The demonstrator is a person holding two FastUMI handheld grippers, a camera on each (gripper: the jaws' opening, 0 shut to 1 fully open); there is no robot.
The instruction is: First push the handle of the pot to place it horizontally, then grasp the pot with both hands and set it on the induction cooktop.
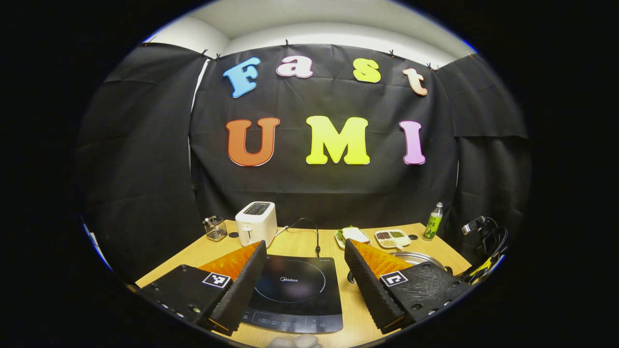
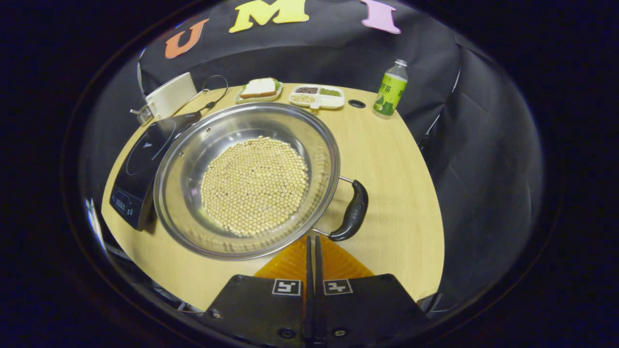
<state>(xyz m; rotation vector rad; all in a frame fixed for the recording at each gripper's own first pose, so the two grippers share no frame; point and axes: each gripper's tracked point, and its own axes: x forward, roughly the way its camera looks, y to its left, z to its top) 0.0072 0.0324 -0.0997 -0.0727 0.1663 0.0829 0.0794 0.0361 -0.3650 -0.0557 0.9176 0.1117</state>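
Observation:
In the right gripper view a wide steel pot point(image 2: 193, 154) holds a layer of pale beans point(image 2: 255, 186) and stands on the wooden table point(image 2: 387, 159). Its black handle point(image 2: 353, 210) sticks out at the pot's right side. My right gripper point(image 2: 312, 238) is shut with nothing in it, its tips just short of the pot's near rim, beside the handle's lower end. The black induction cooktop point(image 2: 145, 164) lies directly left of the pot. In the left gripper view my left gripper point(image 1: 305, 244) is open above the cooktop point(image 1: 295, 290), and the pot's rim point(image 1: 418, 257) peeks out behind its right finger point(image 1: 372, 285).
At the back of the table stand a white toaster point(image 1: 256, 222), a wire basket point(image 1: 215, 228), a sandwich on a plate point(image 2: 260, 88), a divided tray of grains point(image 2: 316, 95) and a green bottle point(image 2: 390, 89). A cord point(image 1: 309, 227) runs to the cooktop. Cables point(image 1: 488, 241) hang at the right.

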